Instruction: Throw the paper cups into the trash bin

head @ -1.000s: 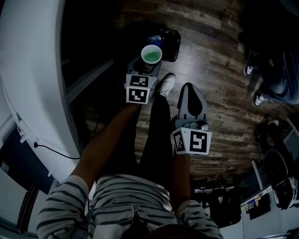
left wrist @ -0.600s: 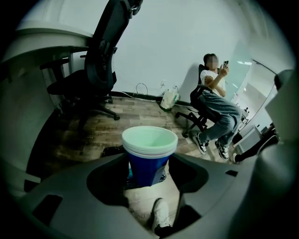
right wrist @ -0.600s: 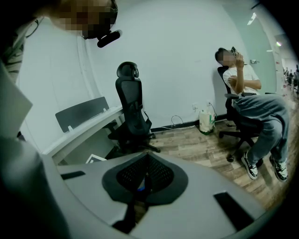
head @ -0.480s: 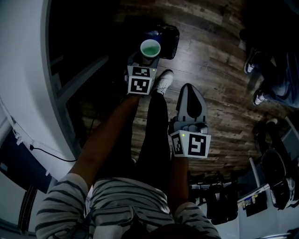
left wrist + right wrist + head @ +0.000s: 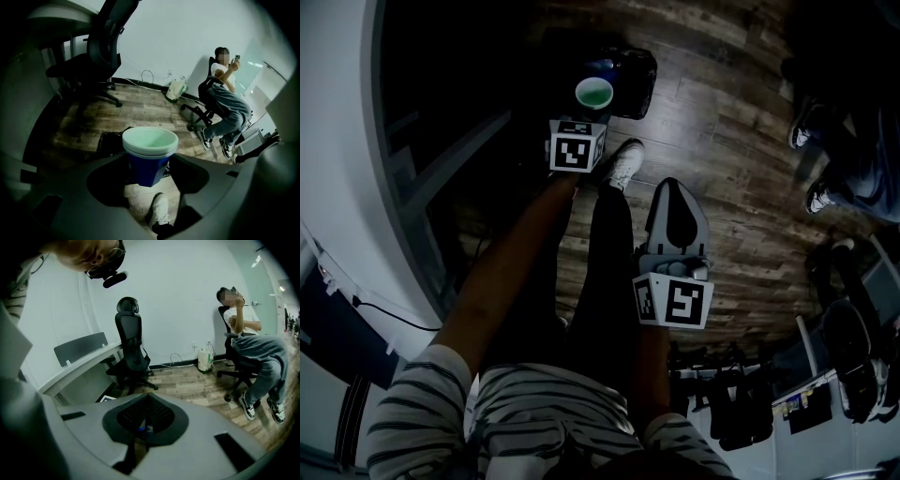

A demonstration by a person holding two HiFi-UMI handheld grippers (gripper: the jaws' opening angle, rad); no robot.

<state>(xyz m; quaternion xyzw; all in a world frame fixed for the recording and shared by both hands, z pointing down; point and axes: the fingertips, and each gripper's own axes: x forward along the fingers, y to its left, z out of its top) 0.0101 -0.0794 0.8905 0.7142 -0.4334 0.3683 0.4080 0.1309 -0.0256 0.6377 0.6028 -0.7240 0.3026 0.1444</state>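
Holding stacked paper cups point(image 5: 150, 152) upright, clamped in left gripper point(image 5: 149, 180), at 12 o'clock over black trash bin point(image 5: 635, 80) edge, apparently lining up drop | resting right gripper point(image 5: 677, 214) pinched together, empty, at 4 o'clock, clear of path

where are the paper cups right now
Upper centre of the head view: the paper cups are clamped in the left gripper, above the dark trash bin on the wood floor, just beyond the person's white shoe.

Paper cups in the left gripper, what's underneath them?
The black-lined trash bin lies partly below the paper cups held by the left gripper, with a white shoe nearer. The bin's inside is hidden.
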